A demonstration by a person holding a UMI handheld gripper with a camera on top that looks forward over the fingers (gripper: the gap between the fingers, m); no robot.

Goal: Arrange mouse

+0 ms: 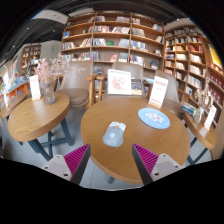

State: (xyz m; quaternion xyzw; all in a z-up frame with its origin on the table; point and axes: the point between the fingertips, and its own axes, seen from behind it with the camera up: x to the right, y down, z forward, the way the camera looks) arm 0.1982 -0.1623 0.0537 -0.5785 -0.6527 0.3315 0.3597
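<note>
A pale grey-white mouse [115,132] lies on a round wooden table [110,158], left of a round blue mouse mat [154,118]. My gripper [112,162] hovers above the table's near edge with its fingers wide apart, pink pads [74,158] facing inward. Nothing is between the fingers; the mouse sits ahead of them, closer to the left finger's line.
A second round wooden table [35,115] with a vase of flowers [48,78] and a card stand stands to the left. White sign cards [158,91] stand at the main table's far edge. Bookshelves [110,40] line the back wall. A chair stands at right.
</note>
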